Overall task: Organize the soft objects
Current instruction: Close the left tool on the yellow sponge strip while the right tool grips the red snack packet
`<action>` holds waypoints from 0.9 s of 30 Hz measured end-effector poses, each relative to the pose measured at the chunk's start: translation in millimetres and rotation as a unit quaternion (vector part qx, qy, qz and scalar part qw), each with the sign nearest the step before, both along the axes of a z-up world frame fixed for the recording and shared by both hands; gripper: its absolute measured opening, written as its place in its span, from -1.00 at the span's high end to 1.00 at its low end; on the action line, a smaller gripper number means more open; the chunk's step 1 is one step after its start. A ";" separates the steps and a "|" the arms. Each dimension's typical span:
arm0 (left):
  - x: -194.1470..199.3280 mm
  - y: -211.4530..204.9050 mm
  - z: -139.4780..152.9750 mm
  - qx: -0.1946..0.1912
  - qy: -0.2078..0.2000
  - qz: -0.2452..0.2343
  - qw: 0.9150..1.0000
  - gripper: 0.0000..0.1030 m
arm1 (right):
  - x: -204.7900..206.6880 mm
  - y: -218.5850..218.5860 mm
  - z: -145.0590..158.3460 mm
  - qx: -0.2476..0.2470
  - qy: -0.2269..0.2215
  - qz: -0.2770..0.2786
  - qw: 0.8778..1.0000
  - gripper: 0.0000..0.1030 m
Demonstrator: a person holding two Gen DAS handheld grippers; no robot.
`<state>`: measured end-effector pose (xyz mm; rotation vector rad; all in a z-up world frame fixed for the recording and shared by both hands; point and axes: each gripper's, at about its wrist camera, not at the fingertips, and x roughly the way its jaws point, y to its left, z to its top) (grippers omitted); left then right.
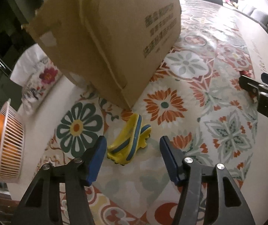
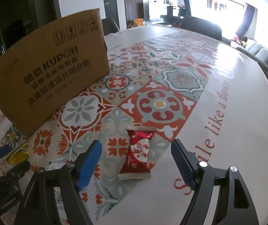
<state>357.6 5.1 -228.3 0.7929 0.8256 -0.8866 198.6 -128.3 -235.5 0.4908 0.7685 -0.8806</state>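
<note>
Yellow toy [image 1: 129, 142] with blue stripes, at 12 o'clock of the open left fingers [image 1: 96, 155]; red packet [image 2: 137, 153] between the open right fingers [image 2: 89, 161].

Home dining room: patterned tablecloth [image 2: 152, 86], chairs [image 2: 201, 27], sofa [image 2: 259, 53]

Both wrist cameras looked steeply down along their fingers, close above the patterned tablecloth [image 1: 186, 63]. The left view faced the cardboard box's [image 1: 111, 37] corner; the right sat further right. Both shared box, cloth and yellow toy [image 1: 130, 142]
</note>
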 end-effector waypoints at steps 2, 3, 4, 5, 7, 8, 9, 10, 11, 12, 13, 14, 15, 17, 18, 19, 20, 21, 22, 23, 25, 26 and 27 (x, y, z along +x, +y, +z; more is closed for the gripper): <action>3.5 0.9 0.8 -0.010 0.003 0.002 1.000 -0.10 | 3.2 -0.5 -3.0 -0.002 0.004 0.002 1.000 -0.50; 4.7 0.9 1.1 -0.014 0.004 0.003 1.000 -0.10 | 4.5 -1.4 -5.7 0.004 0.006 0.005 1.000 -0.49; 5.3 0.9 1.4 -0.018 0.004 0.002 1.000 -0.10 | 5.5 -2.2 -7.4 0.009 0.008 0.008 1.000 -0.48; 5.6 0.9 1.8 -0.020 0.003 0.000 1.000 -0.05 | 6.3 -2.9 -9.8 0.016 0.013 0.011 1.000 -0.47; 7.0 0.7 2.3 -0.026 0.013 -0.002 1.000 0.06 | 6.7 -1.6 -9.9 0.012 0.014 0.017 1.000 -0.42; 7.3 0.2 1.6 -0.029 0.018 -0.002 0.999 0.14 | 8.0 -1.9 -10.6 0.015 0.015 0.020 1.000 -0.40; 7.7 0.3 1.2 -0.033 0.026 -0.002 0.999 0.19 | 9.0 -1.0 -10.3 0.014 0.018 0.024 0.999 -0.36; 8.6 1.0 1.4 -0.038 0.038 0.000 0.999 0.28 | 10.0 0.0 -10.0 0.012 0.019 0.030 0.999 -0.31; 11.1 0.7 0.8 -0.041 0.046 0.002 0.998 0.34 | 10.9 0.5 -10.2 0.012 0.020 0.034 0.999 -0.29; 11.6 0.9 0.9 -0.044 0.054 0.008 0.998 0.34 | 12.2 1.4 -9.5 0.011 0.020 0.042 0.999 -0.20; 11.3 0.9 1.1 -0.045 0.057 0.016 0.997 0.38 | 12.9 1.7 -9.1 0.010 0.020 0.049 0.999 -0.07; 11.0 0.9 1.3 -0.048 0.061 0.025 0.997 0.39 | 14.4 1.7 -9.0 0.010 0.021 0.057 0.998 -0.01; 11.8 1.3 0.9 -0.051 0.065 0.034 0.996 0.40 | 15.6 1.4 -8.9 0.009 0.021 0.066 0.998 0.08; 8.6 1.6 1.2 -0.057 0.074 0.057 0.994 0.44 | 15.2 -1.2 -8.1 0.012 0.017 0.080 0.997 0.23; 5.0 1.5 1.7 -0.063 0.082 0.068 0.992 0.44 | 14.1 -3.3 -7.6 0.015 0.013 0.084 0.996 0.31; 1.8 2.6 1.8 -0.069 0.087 0.079 0.991 0.44 | 13.5 -4.7 -7.3 0.017 0.012 0.089 0.996 0.38; -0.2 2.4 1.9 -0.074 0.093 0.089 0.989 0.45 | 12.8 -6.2 -7.2 0.017 0.011 0.099 0.995 0.42; -2.4 2.4 2.1 -0.079 0.098 0.098 0.987 0.45 | 12.1 -7.2 -7.4 0.017 0.010 0.107 0.994 0.45; -5.1 2.7 3.0 -0.084 0.101 0.107 0.986 0.45 | 10.8 -8.3 -7.3 0.017 0.010 0.117 0.993 0.46; -9.5 2.8 3.9 -0.091 0.101 0.116 0.984 0.46 | 9.2 -9.6 -7.3 0.019 0.007 0.127 0.992 0.46; -15.8 3.8 4.6 -0.101 0.104 0.133 0.980 0.47 | 7.3 -12.0 -7.1 0.024 0.003 0.139 0.990 0.46; -18.2 5.2 4.3 -0.109 0.115 0.147 0.976 0.47 | 6.1 -13.4 -7.0 0.028 0.001 0.146 0.989 0.47; -21.8 7.3 4.7 -0.114 0.122 0.157 0.974 0.47 | 5.3 -14.6 -7.0 0.031 -0.002 0.153 0.988 0.47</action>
